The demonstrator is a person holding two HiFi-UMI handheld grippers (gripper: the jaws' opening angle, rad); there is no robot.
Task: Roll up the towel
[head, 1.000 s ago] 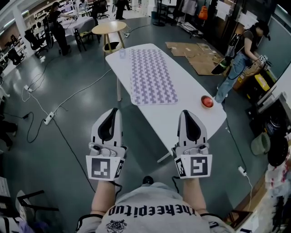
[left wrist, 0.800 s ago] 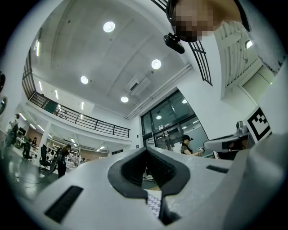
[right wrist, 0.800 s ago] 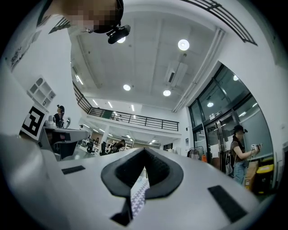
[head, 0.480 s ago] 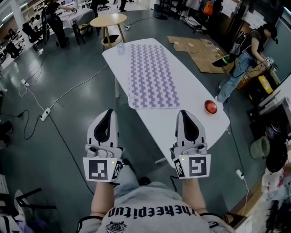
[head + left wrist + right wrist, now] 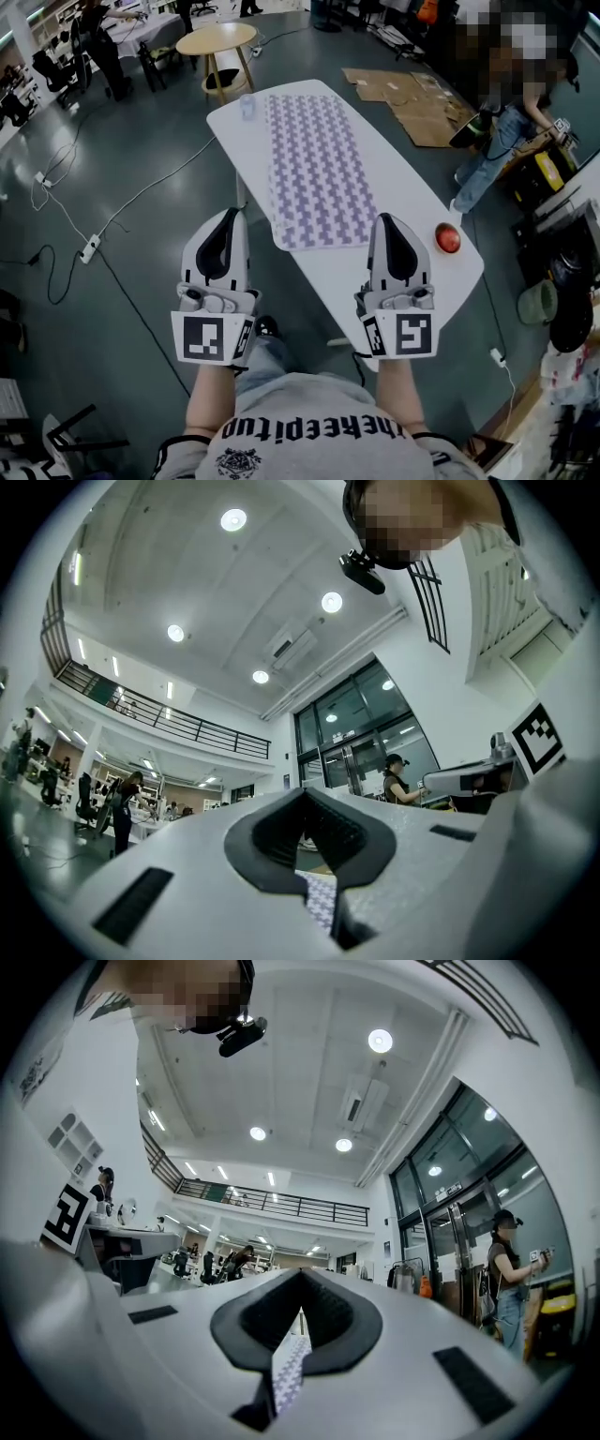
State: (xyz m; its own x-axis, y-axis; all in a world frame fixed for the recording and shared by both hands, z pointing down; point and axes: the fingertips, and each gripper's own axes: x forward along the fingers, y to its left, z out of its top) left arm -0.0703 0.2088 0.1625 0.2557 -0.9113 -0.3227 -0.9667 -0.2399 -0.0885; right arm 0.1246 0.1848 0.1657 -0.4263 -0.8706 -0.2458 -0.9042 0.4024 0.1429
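Purple-and-white checks mark the towel point(image 5: 319, 169), which lies flat and unrolled along the white table point(image 5: 412, 216), its near short edge just beyond both gripper tips. The left gripper point(image 5: 228, 217) and right gripper point(image 5: 391, 223) hover side by side above the table's near end. Each has its jaws pressed together on nothing, and in the gripper views only a sliver of the towel's pattern shows past the closed tips.

The step in hand looks like the reach for that near edge. To do it well, I would open both jaws before coming down and take the two near corners at the same time. Keeping the hands level should make the first turn straight — a crooked start will likely spiral. The right hand should also stay clear of the red ball point(image 5: 447, 237) near the table's right edge.

Counted: one towel, one white table, two grippers, one red ball, one small clear cup point(image 5: 247, 105) at the far end.
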